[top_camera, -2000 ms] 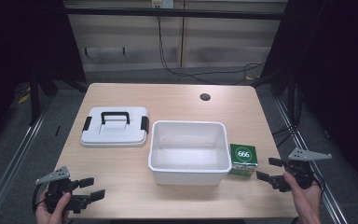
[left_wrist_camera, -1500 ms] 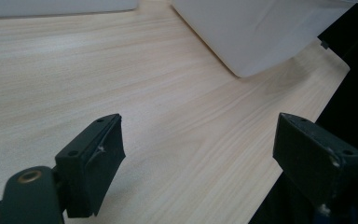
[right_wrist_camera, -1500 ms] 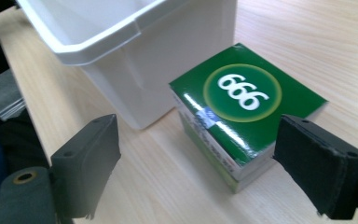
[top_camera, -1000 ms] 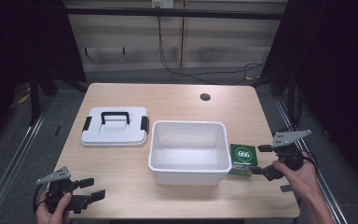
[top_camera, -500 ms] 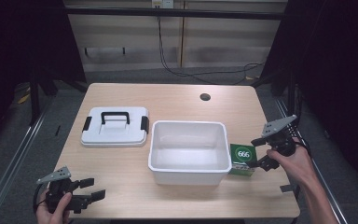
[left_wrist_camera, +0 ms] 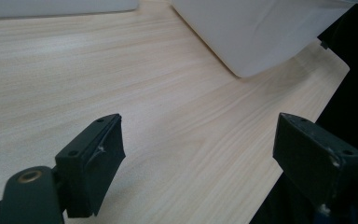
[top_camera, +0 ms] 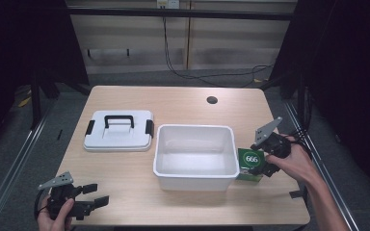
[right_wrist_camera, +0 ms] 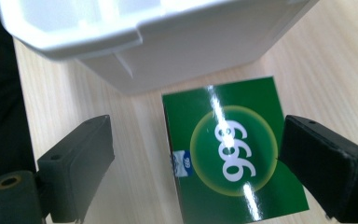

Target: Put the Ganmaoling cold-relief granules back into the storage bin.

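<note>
Pale wooden bench [top_camera: 183, 103] is carrying the green box [right_wrist_camera: 233, 151], lying flat between my right gripper [right_wrist_camera: 205, 163]'s released jaws, long axis running near-far.

Print on the green box
The box [right_wrist_camera: 235, 151] bears white digits "666" in a pale ring on its top; a small blue mark beside it is unreadable.

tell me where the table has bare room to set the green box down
Bare wood lies along the far edge behind the white plastic bin and flat white lid, and along the near edge between the left gripper and bin. It is crowded where the green box sits against the bin.
</note>
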`<move>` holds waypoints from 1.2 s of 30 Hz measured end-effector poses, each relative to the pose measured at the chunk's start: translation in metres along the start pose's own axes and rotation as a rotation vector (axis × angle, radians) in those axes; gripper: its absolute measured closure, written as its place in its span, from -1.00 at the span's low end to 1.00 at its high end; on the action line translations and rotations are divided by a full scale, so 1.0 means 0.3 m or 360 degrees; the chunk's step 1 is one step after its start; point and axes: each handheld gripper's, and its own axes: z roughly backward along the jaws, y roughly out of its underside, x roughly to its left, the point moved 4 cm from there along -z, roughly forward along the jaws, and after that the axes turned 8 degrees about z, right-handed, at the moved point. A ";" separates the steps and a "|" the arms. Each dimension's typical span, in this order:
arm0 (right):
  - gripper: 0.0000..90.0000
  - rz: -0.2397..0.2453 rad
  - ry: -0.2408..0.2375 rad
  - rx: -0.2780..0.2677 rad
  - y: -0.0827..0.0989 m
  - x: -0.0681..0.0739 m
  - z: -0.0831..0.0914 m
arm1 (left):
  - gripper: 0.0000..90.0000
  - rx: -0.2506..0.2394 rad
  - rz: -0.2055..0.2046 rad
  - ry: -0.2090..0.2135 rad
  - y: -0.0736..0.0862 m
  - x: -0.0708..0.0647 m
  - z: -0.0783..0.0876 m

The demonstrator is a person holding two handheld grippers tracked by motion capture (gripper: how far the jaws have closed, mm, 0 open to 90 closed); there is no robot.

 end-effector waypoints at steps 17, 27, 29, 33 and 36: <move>-0.80 0.0148 -0.0033 0.0332 -0.016 -0.048 -0.052 | -0.64 0.0018 -0.0004 0.0018 0.002 0.000 -0.004; -0.80 0.0207 -0.0063 0.0432 -0.021 -0.065 -0.086 | -0.64 0.0022 -0.0010 0.0019 0.002 0.000 -0.003; -0.79 0.0216 -0.0059 0.0472 -0.020 -0.067 -0.093 | -0.64 0.0017 -0.0008 0.0016 0.001 0.000 -0.003; -0.79 0.0224 -0.0060 0.0461 -0.021 -0.076 -0.100 | -0.64 0.0021 -0.0010 0.0017 0.002 -0.001 -0.003; -0.79 0.0239 -0.0077 0.0491 -0.019 -0.081 -0.116 | -0.64 0.0018 -0.0003 0.0018 0.002 -0.001 -0.004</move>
